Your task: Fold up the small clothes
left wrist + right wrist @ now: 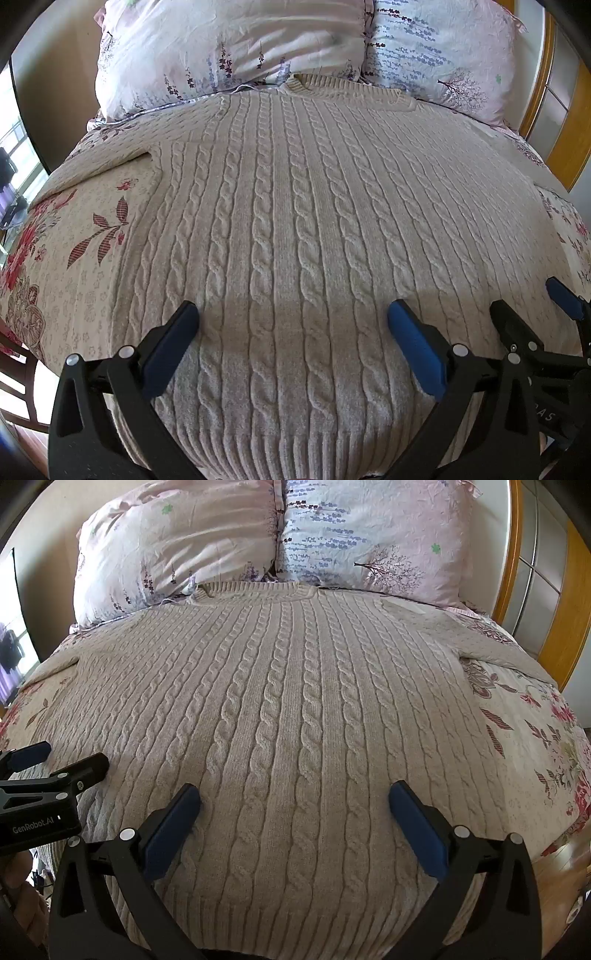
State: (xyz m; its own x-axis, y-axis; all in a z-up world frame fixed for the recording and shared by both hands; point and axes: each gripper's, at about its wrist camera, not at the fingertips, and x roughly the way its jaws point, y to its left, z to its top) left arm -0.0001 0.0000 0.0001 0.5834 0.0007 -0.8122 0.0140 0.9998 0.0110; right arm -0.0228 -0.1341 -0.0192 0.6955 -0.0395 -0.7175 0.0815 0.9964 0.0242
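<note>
Cable-knit sweater spread flat on the bed, both grippers poised above its hem, nothing grasped.

Left wrist view: the left gripper [293, 317] hangs with fingers spread wide over the sweater [295, 206], which lies face-up on the floral bedspread [74, 236], collar toward the pillows [229, 48]; the right gripper [530, 297] sits just beside. Right wrist view: the right gripper [294, 797] is likewise released over the lower knit. The risk, as judged: thick, heavy knit may slip from a shallow pinch, or the pads may catch the bedspread too, dragging it into the fold.
</note>
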